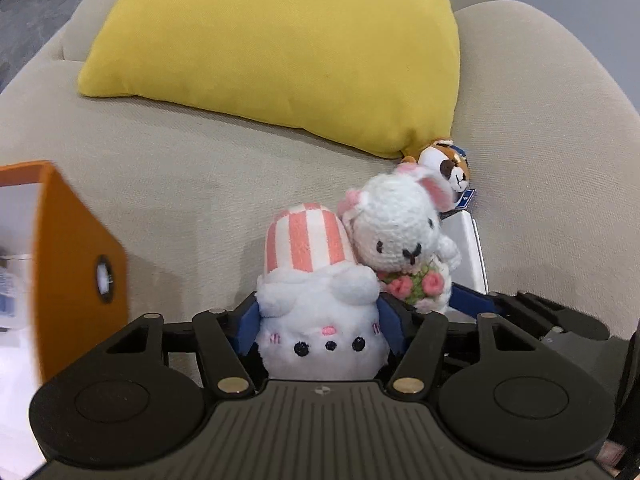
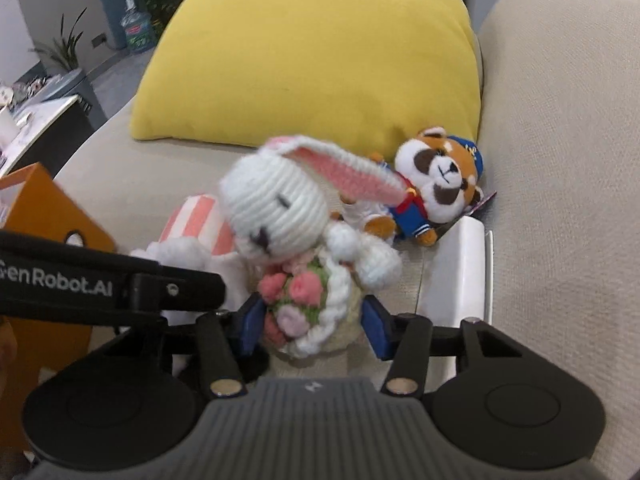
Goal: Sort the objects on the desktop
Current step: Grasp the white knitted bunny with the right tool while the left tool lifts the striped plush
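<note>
Gripping our striped plush (image 1: 320, 312) in left gripper (image 1: 320, 326), crochet rabbit (image 2: 304, 264) in right gripper (image 2: 312, 326), both before yellow cushion (image 2: 320, 60).

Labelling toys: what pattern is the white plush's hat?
Pink-and-white stripes on the hat; clearest in left wrist view.

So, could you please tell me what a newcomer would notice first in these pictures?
Probably the big yellow pillow leaning on the beige sofa. Next, the toys in front of it: a white plush with a pink-striped hat between the left tool's fingers, and a crocheted bunny between the right tool's, beside a red panda plush.
</note>
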{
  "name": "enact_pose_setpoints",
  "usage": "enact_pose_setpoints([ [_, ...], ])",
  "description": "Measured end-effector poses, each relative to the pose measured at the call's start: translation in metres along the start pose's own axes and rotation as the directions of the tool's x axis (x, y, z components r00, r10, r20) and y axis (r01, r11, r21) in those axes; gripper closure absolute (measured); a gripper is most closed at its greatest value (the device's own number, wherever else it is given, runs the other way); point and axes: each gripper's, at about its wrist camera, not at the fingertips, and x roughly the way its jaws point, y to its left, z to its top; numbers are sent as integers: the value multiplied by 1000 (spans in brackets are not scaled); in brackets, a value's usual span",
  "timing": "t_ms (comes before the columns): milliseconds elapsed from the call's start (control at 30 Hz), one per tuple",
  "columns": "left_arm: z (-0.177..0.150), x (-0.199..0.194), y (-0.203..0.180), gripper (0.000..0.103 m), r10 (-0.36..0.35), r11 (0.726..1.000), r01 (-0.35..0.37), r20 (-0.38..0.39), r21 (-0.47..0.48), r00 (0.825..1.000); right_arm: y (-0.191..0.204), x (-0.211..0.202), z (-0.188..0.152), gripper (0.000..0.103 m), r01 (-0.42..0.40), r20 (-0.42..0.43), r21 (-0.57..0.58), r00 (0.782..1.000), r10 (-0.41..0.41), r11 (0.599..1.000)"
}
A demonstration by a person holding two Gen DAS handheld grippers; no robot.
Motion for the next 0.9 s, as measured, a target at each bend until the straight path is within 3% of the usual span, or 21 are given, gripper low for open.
enact_pose_setpoints([
  [233,-12,-38,9,33,-32,998,28,72,60,997,-3,-40,-12,57,40,-74,18,997,-39,999],
  [400,-20,-59,9,33,-66,993,54,109,103,992,0,-63,-32,82,13,-152,53,988,-5,998],
  [500,-28,-77,9,33,-80,990,64,129,123,988,3,-73,-38,83,9,-168,58,986,1,998],
  [700,-34,-89,16,33,-79,988,59,142,142,987,-5,-77,-41,81,43,-121,69,992,-34,997],
  [733,-34,-91,18,33,-80,988,59,145,141,986,-6,-77,-41,78,55,-110,65,993,-47,996],
  [800,-34,-95,21,33,-87,988,66,152,140,985,-8,-75,-42,62,66,-98,60,993,-60,996],
  [900,-34,-101,25,33,-100,986,77,161,146,982,-5,-70,-44,58,54,-77,35,996,-51,998],
])
